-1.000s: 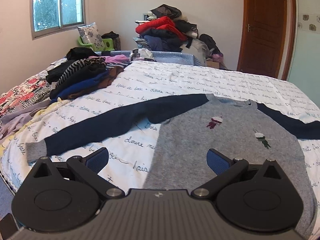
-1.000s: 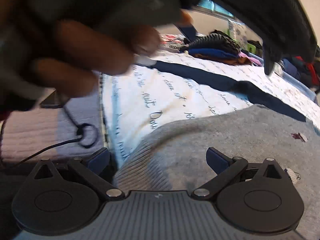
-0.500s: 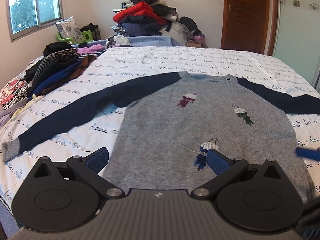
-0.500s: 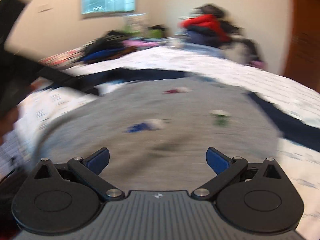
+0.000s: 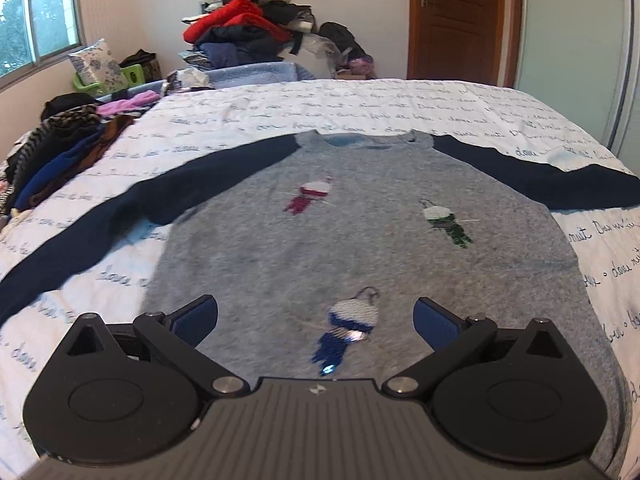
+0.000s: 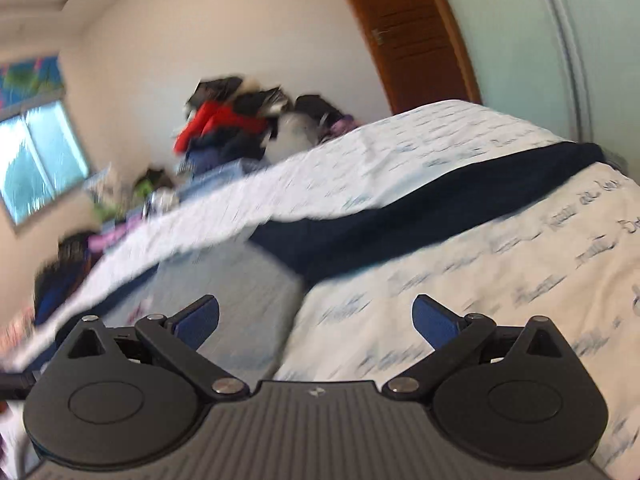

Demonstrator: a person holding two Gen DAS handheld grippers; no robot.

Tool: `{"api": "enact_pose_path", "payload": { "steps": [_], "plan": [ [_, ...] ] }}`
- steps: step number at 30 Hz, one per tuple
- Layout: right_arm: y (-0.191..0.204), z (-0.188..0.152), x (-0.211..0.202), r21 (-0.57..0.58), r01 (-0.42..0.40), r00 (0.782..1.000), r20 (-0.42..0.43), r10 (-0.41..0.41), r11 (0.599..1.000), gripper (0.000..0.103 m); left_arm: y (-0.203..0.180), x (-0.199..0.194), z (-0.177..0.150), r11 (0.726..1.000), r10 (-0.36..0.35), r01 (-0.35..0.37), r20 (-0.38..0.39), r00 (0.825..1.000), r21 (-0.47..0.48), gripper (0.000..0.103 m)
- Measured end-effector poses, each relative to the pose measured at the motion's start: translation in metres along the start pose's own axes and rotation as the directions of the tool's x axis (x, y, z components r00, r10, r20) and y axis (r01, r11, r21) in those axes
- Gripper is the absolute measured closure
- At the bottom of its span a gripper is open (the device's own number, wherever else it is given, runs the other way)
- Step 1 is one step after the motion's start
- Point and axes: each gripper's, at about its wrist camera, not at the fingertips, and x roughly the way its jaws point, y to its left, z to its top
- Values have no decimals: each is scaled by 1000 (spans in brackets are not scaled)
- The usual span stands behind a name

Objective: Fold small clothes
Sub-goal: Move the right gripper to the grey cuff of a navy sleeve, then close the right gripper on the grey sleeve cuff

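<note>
- Left wrist view looks down on a soft grey sweater (image 5: pixel 360 240) lying flat on the bed (image 5: pixel 400 104), right in front of the left hand-held gripper (image 5: pixel 316 316).
- That sweater looks fuzzy and knitted. It has dark blue sleeves, and three little stitched figures: a red one, a green one, and a blue one just ahead of the fingers.
- One dark sleeve (image 5: pixel 100 224) stretches far out to the left of the left hand-held gripper; its end is cut off at the picture's edge.
- Blue pads sit on the black fingers (image 5: pixel 196 314). The left hand-held gripper is spread wide and holds nothing.
- White bed cover with curly blue writing lies under the sweater.
- Past the bed sits a lumpy pile of clothes (image 5: pixel 240 32), with folded clothes (image 5: pixel 68 148) off to the left.
- Right wrist view is tilted and blurry.
- Right hand-held gripper (image 6: pixel 316 314) is spread wide too, with nothing between its fingers.
- Ahead of it, the other dark sleeve (image 6: pixel 420 216) runs across the cover; the grey part of the sweater (image 6: pixel 240 300) is smeared and hard to make out.
</note>
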Motion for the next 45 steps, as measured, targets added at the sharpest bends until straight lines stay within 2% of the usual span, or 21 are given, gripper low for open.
{"api": "enact_pose_path", "payload": {
  "steps": [3,6,8,11,13,15,19,26,27,30,32,33,35,36,38,41,45],
  "plan": [
    [-45,19,17,87,64,997,-39,-61,994,0,-15,14,4,1000,-29,29,-2,1000,3,0],
    [-87,33,22,181,143,989,19,-149,973,0,-23,22,7,1000,-22,22,13,1000,8,0],
    [-124,44,24,302,136,984,73,-165,944,0,-27,27,8,1000,0,-1,22,1000,11,0],
    [-173,57,30,469,114,972,130,-196,876,0,-29,37,7,1000,14,-14,8,1000,8,0],
    [-194,65,40,489,106,967,151,-204,866,0,-28,47,5,1000,13,-13,-23,1000,2,0],
    [-208,71,52,515,111,968,137,-209,850,0,-28,53,3,1000,12,-13,-51,999,-3,0],
    [-217,87,69,516,137,954,161,-252,846,0,-28,59,1,1000,19,-18,-69,997,7,0],
    [-260,95,90,645,68,927,242,-288,761,2,-28,62,2,999,33,-31,-81,996,20,0],
    [-262,95,92,657,71,924,241,-298,750,4,-28,63,2,999,34,-32,-86,996,22,0],
    [-270,96,98,672,104,922,213,-325,734,24,-28,66,3,999,37,-35,-101,994,25,0],
    [-276,96,100,674,121,923,193,-333,728,40,-28,67,3,999,35,-33,-101,994,27,0],
    [-279,96,100,673,121,924,192,-330,729,44,-28,66,3,999,35,-32,-99,994,28,0],
    [-283,94,98,676,134,923,182,-340,724,59,-28,66,3,999,33,-30,-94,995,30,0],
    [-285,92,96,682,145,921,172,-351,716,72,-28,66,4,999,32,-30,-92,995,31,0],
    [-288,90,93,686,157,918,163,-361,710,86,-28,66,4,999,32,-30,-91,995,29,0],
    [-287,89,91,682,168,911,168,-376,712,93,-23,68,5,999,34,-32,-99,995,23,0],
    [-266,97,86,606,227,888,193,-418,763,94,-9,68,9,998,62,-62,-86,994,5,0]
  ]
}}
